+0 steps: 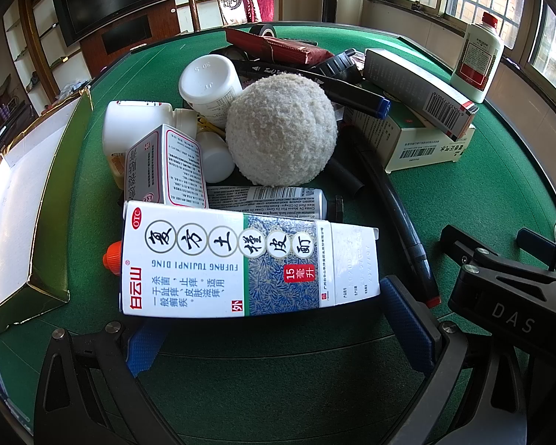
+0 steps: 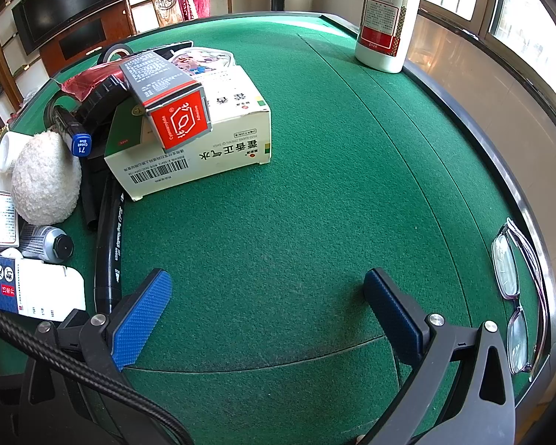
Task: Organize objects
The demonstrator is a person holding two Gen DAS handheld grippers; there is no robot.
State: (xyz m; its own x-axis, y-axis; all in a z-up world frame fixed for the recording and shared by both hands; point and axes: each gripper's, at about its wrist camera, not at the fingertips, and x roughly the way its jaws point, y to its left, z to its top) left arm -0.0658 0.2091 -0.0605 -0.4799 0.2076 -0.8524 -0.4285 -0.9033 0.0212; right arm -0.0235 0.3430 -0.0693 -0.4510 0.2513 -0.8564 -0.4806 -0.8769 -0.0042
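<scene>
A pile of objects lies on the green felt table (image 1: 482,185). In the left wrist view my left gripper (image 1: 274,319) is wide open around a white and blue medicine box (image 1: 241,263), which lies between its blue pads (image 1: 407,326); contact is unclear. Behind it are a fluffy white ball (image 1: 281,129), white pill bottles (image 1: 209,81), a small white carton (image 1: 170,167), a silver tube (image 1: 274,202) and black markers (image 1: 400,218). My right gripper (image 2: 267,311) is open and empty over bare felt, right of the pile. A large white box (image 2: 204,148) carries a grey-red carton (image 2: 166,100).
An open white cardboard box (image 1: 22,204) stands at the far left. A white bottle with a red cap (image 2: 385,18) stands at the back right. Eyeglasses (image 2: 515,289) lie by the table's right rim. A red packet (image 1: 278,46) and tape roll lie behind the pile.
</scene>
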